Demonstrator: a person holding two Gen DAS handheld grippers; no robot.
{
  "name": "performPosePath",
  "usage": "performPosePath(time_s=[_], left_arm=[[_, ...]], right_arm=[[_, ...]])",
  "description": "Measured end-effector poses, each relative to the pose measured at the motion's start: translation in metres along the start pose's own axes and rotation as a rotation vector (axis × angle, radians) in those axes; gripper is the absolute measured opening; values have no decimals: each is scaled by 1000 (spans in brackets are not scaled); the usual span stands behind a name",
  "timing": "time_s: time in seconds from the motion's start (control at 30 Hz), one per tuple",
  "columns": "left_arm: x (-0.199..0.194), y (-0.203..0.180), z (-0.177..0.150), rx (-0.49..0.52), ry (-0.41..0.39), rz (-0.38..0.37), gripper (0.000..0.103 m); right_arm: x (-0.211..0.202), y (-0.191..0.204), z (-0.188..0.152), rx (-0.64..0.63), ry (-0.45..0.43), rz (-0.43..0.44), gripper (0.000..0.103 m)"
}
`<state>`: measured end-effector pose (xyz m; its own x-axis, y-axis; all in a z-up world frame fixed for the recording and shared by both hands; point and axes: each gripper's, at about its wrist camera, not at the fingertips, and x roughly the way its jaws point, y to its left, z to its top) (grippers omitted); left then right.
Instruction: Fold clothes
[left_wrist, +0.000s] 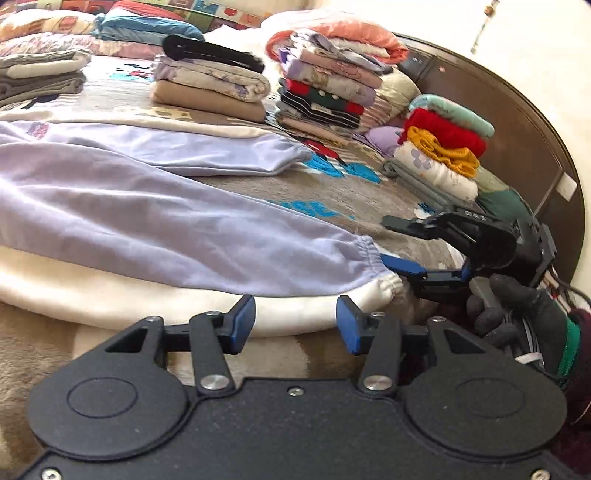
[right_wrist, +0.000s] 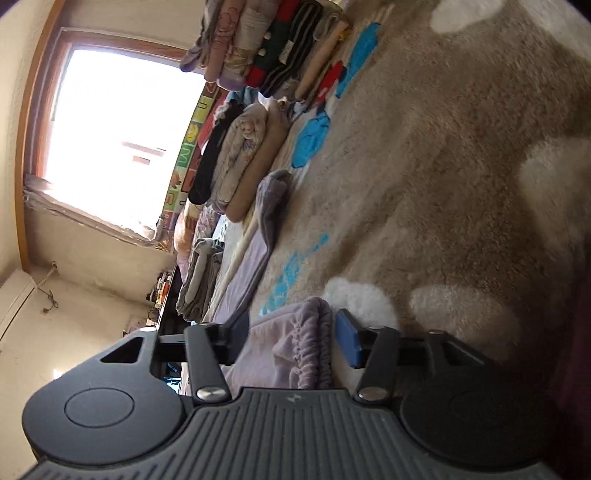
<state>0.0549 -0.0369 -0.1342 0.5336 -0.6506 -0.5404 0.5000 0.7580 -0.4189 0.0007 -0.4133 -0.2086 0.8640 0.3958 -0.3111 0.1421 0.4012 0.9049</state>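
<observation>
Lilac trousers spread flat on the blanket, right tool at a cuff.

Left wrist view: left gripper (left_wrist: 295, 325) gapes empty near the white lining edge; lilac trousers (left_wrist: 166, 206) lie leg-out for folding.
Right wrist view: right gripper (right_wrist: 288, 339) brackets the elastic cuff (right_wrist: 310, 343), fingers wide; contact unclear, waistband unseen.

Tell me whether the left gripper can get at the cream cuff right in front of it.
Probably yes. The left gripper has its jaws open, and the cream cuff lies just ahead with nothing between; the right gripper straddles the lilac cuff above it.
</observation>
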Motion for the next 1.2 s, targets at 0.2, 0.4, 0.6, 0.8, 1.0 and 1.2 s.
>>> performPosePath(time_s=[0.2,0.4,0.6,0.8,1.0,1.2], left_arm=[[-34,64,9,-339,-139,187,47],[-73,111,11,-570,-226,392,47],[-107,166,9,-702,-328,493,47],[-114,217,27,-774,-399,488,47],[-106,256,54,-805,-443,495,47],[-117,269,49,-859,-462,416,8]], right_arm=[[1,3,-16,7,48,-30,65],[4,20,-34,-114,94,-98,60],[-1,25,-48,-129,131,-104,57],[6,23,-51,-139,111,-124,32],[11,21,-50,-138,99,-135,23],[13,22,-46,-136,96,-124,20]])
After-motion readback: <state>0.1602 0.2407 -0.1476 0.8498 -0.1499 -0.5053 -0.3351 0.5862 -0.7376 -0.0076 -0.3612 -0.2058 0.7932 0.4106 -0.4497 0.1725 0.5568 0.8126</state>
